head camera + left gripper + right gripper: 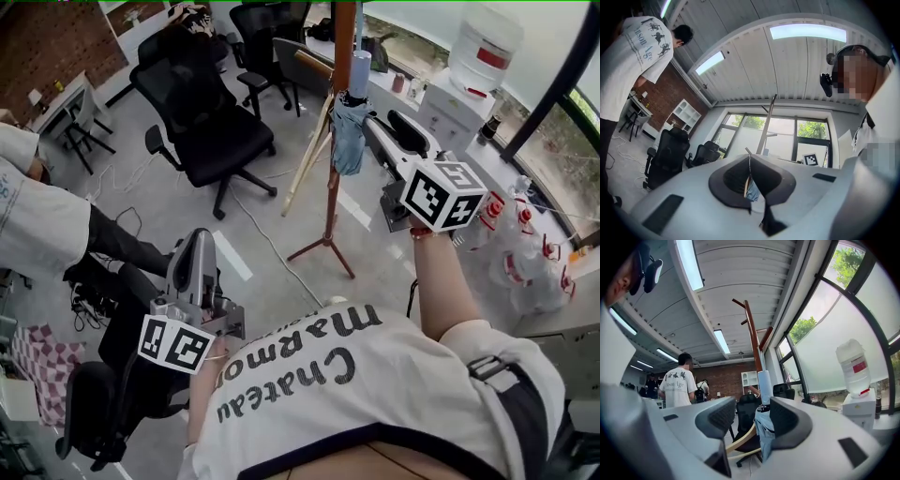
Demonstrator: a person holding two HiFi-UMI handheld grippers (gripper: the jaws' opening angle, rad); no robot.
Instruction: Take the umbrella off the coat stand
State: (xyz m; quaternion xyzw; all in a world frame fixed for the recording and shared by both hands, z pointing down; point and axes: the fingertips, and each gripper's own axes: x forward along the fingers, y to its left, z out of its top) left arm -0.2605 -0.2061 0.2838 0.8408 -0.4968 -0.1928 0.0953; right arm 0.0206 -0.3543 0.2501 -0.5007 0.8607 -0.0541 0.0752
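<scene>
Folded light-blue fabric umbrella with a pale cylindrical handle [349,131] [764,427]: hangs handle-up against the upper pole of the coat stand, not yet taken off. Reddish-brown wooden coat stand, single pole on splayed legs [331,202] [752,333]: upright on the grey floor beside the window wall. Right gripper [380,127] [747,416]: raised to the umbrella's level, tips just beside it in the head view; jaws spread wide, the umbrella showing in the gap nearer the right-hand jaw, neither pad pressing on it. Left gripper [197,239] [750,173]: held low and well apart from the stand, close to the person's body; jaws pressed together along a thin seam, nothing between them. Black mesh-backed office chairs on castors [211,131]: standing to the left of the stand. Large clear water bottle with a red label on a white dispenser [483,47] [853,364]: by the window, right of the stand. Person in a white printed T-shirt [677,385]: standing in the background, back turned.
</scene>
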